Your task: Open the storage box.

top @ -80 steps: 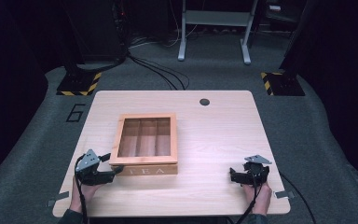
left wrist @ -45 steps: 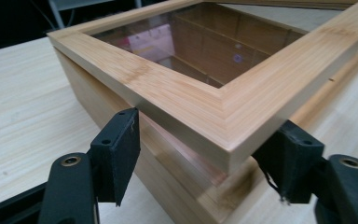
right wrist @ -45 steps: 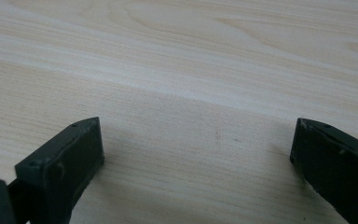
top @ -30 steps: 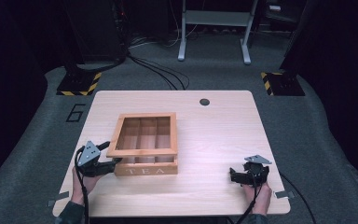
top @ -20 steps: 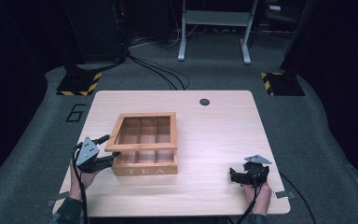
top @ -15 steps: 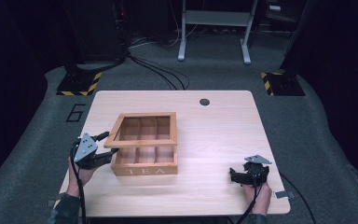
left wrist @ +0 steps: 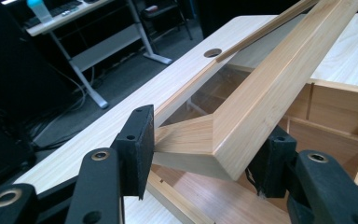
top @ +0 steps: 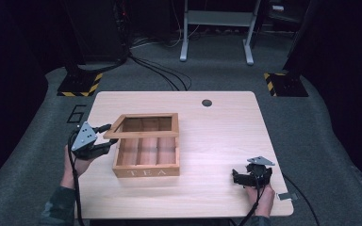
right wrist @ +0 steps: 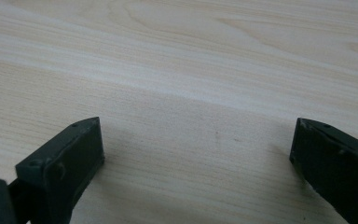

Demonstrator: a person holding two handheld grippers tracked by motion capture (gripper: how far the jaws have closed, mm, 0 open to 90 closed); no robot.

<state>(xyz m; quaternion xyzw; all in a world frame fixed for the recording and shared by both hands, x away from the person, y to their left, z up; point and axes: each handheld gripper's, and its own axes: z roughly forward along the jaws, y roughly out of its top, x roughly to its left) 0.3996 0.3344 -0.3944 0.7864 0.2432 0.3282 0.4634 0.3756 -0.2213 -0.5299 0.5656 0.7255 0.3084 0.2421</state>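
Observation:
A wooden tea box (top: 146, 172) with "TEA" on its front stands left of the middle of the table (top: 226, 136). Its glass-paned lid (top: 143, 135) is tilted up off the box. My left gripper (top: 106, 138) is shut on the lid's near left corner; its jaws have just been closing. In the left gripper view the pads (left wrist: 137, 149) press both sides of the lid's corner (left wrist: 270, 93), with the open compartments (left wrist: 335, 107) below. My right gripper (top: 238, 178) rests near the front right of the table, open, with bare tabletop (right wrist: 191, 56) between its fingers (right wrist: 196, 154).
A round cable hole (top: 207, 102) sits near the table's far edge. Beyond the table are a grey carpet, two yellow-and-black striped bases (top: 80, 87) and a metal desk frame (top: 217, 28). Bare wood lies between the box and the right gripper.
The left gripper has risen at the box's left front corner and lifted the lid, which now tilts up from the box. The right gripper has stayed put.

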